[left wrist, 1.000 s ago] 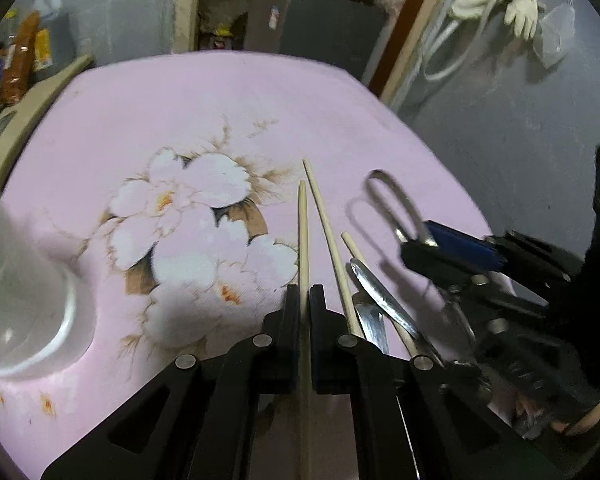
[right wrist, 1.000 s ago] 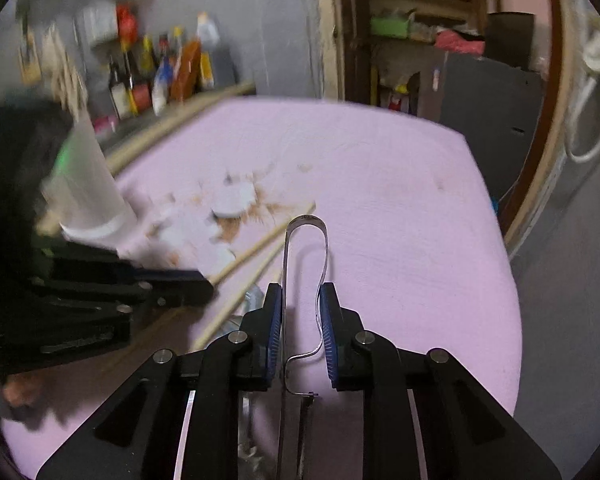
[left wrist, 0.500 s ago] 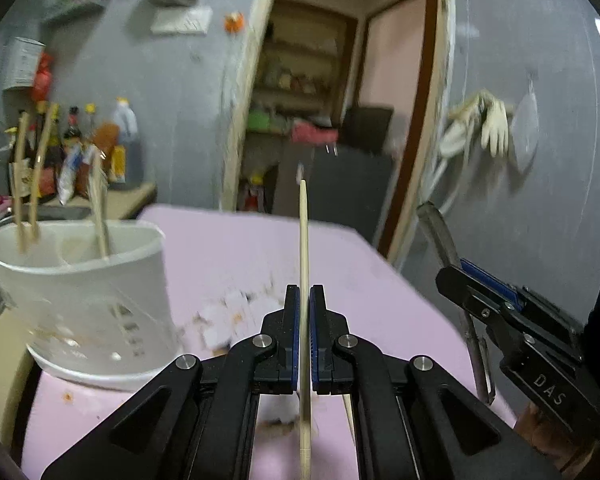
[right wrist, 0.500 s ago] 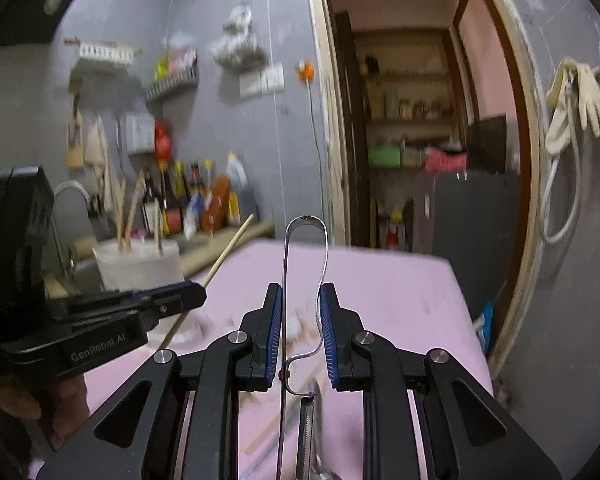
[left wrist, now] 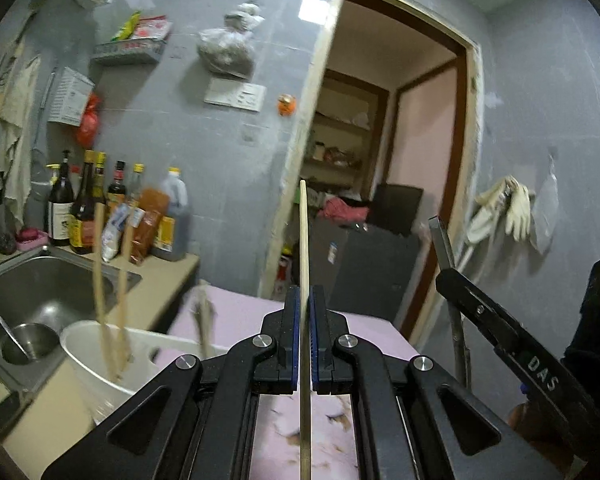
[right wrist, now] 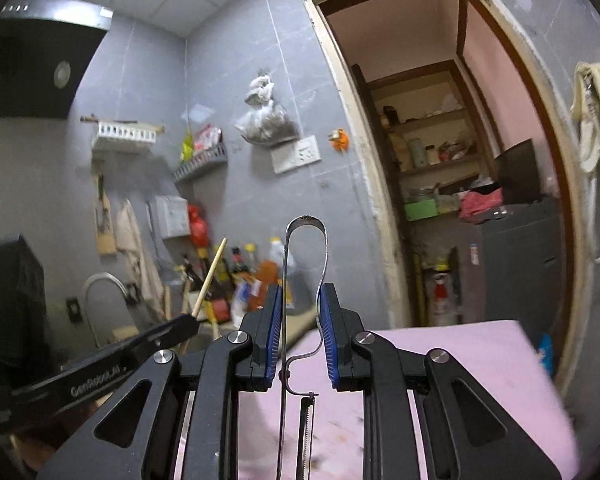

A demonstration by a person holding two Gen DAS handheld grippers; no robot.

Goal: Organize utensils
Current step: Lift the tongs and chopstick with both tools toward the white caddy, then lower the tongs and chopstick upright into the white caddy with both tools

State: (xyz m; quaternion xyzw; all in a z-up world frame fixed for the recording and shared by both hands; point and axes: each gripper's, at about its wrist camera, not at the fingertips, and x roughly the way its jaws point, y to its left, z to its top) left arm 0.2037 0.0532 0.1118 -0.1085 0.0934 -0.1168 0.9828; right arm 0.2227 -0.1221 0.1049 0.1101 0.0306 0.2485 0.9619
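My left gripper [left wrist: 305,308] is shut on a wooden chopstick [left wrist: 304,240], held upright high above the pink table [left wrist: 244,316]. A white utensil holder [left wrist: 100,360] with a few chopsticks in it stands below to the left. My right gripper [right wrist: 302,312] is shut on the looped handle of metal tongs [right wrist: 305,228], also raised and pointing up. The right gripper shows at the right of the left wrist view [left wrist: 444,276], the left gripper at the left of the right wrist view [right wrist: 188,324].
A steel sink [left wrist: 32,292] with a bowl lies left of the table, with bottles [left wrist: 84,204] behind it on the counter. A doorway [left wrist: 380,184] and a dark cabinet [left wrist: 364,264] stand beyond the table's far edge.
Both grippers have lifted their utensils off the table and tilted upward. The view went from the tabletop to the wall, and the white holder came nearer on the left.
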